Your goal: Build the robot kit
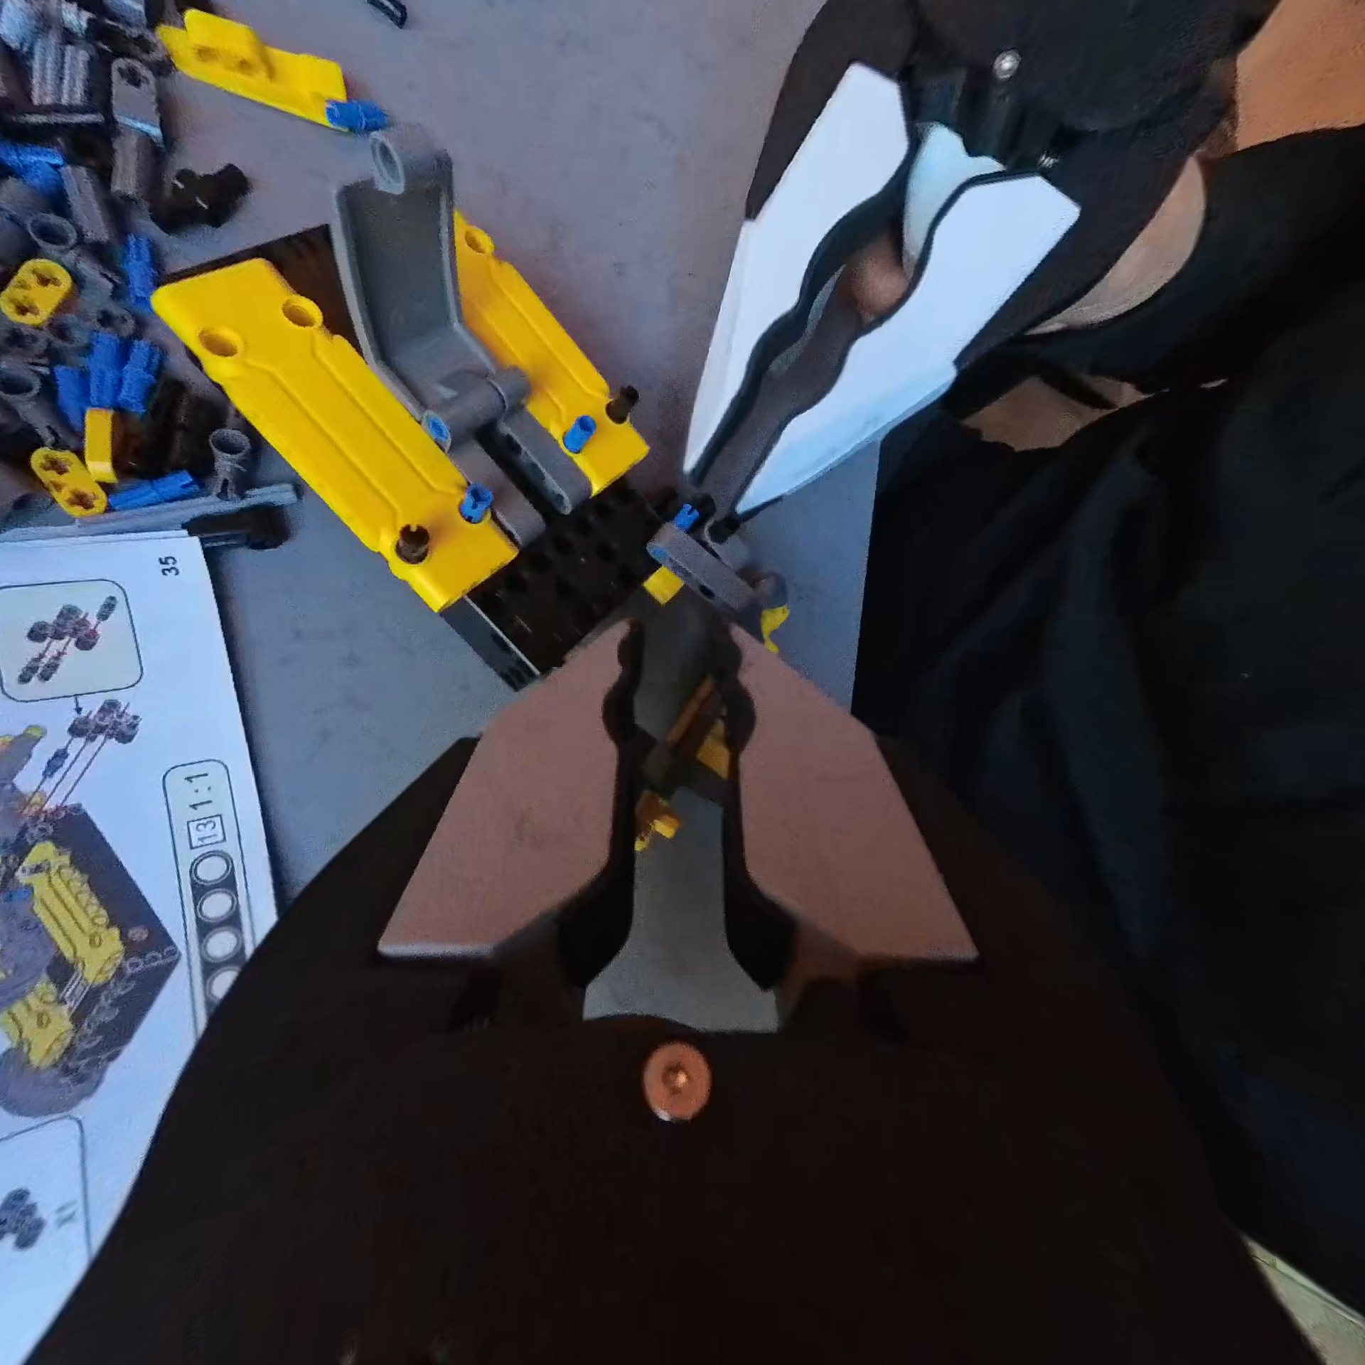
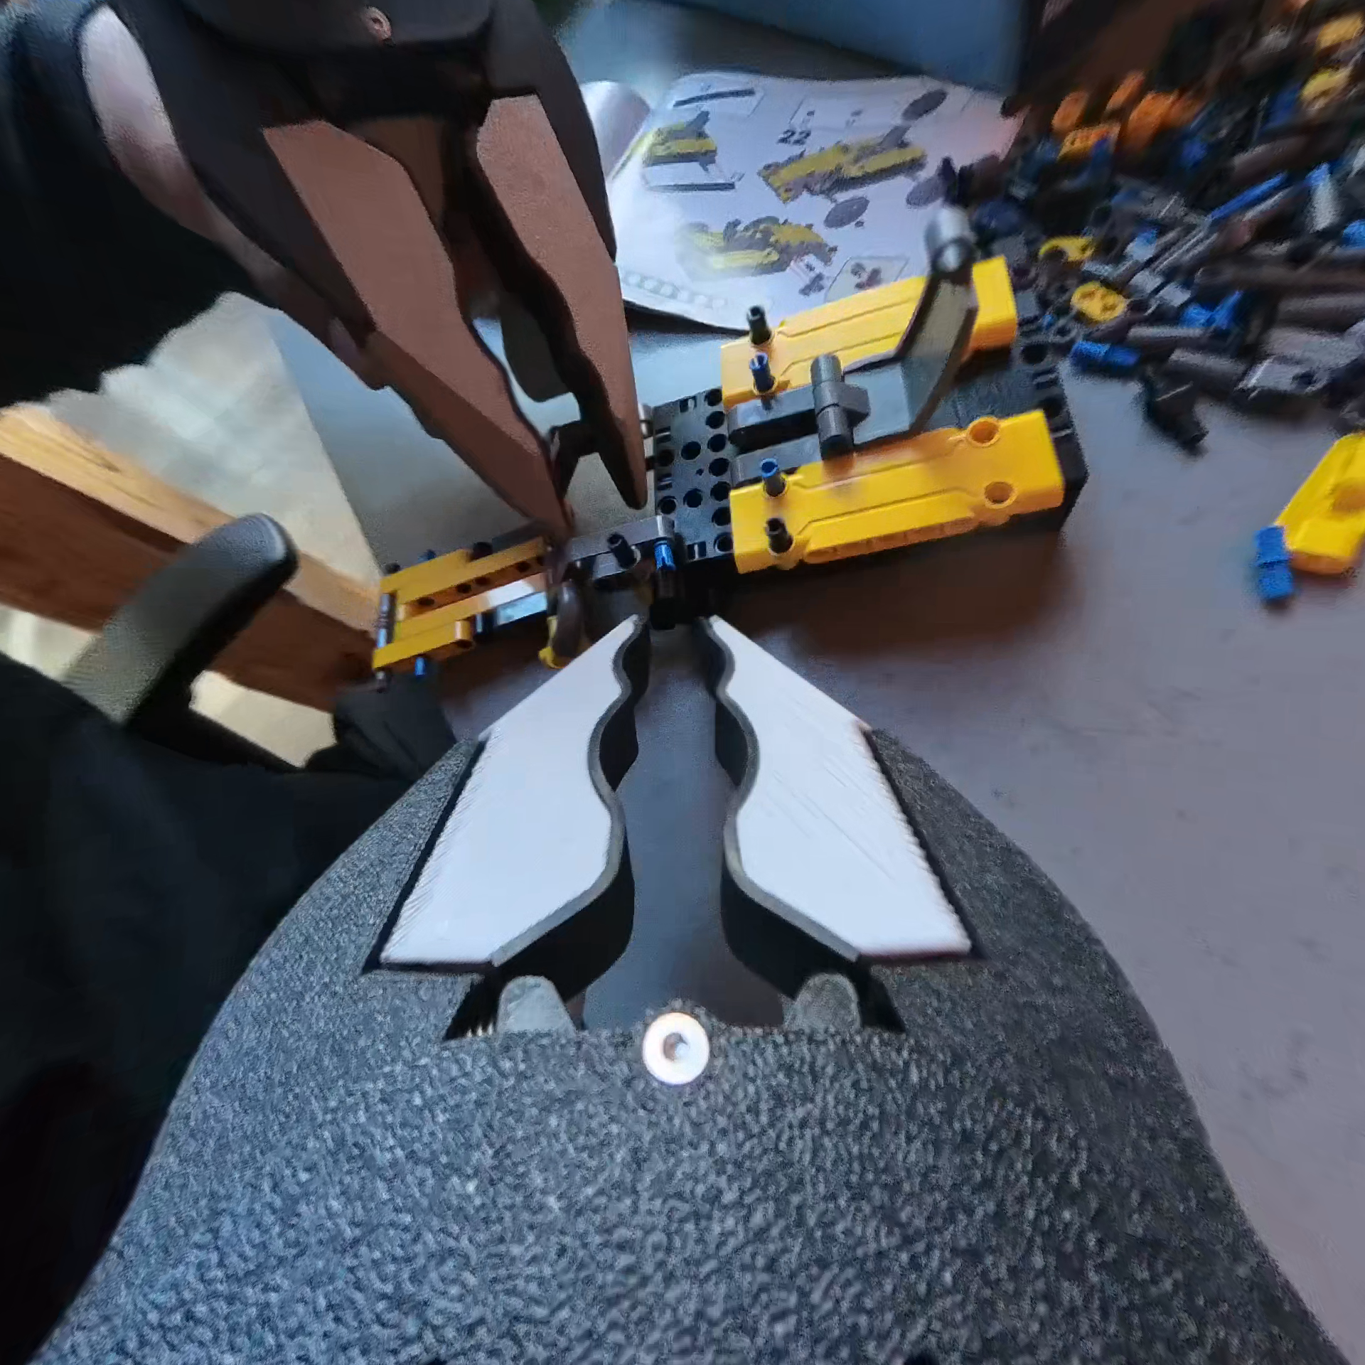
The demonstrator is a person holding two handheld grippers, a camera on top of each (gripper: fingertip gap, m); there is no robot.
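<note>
A toy brick model with a black pin-hole frame (image 1: 569, 576), two yellow panels (image 1: 325, 414) and a grey curved piece (image 1: 402, 273) lies on the grey table (image 1: 606, 133). My left gripper (image 1: 679, 635), with brown fingers, is shut on the model's near end, where a yellow beam arm (image 2: 458, 591) sticks out. It also shows in the right wrist view (image 2: 602, 510). My right gripper (image 2: 672, 620), with white fingers, pinches a small black pin (image 1: 727, 526) at the frame's (image 2: 694, 473) corner, beside a blue pin. It also shows in the left wrist view (image 1: 713, 495).
An open instruction booklet (image 1: 111, 812) (image 2: 775, 185) lies beside the model. A pile of loose black, blue and yellow parts (image 1: 74, 295) (image 2: 1219, 221) fills one side. A spare yellow panel (image 2: 1322, 510) lies apart. The wooden table edge (image 2: 111, 517) and a chair armrest (image 2: 192, 591) are close. The grippers' ends are close to 4 cm from one another.
</note>
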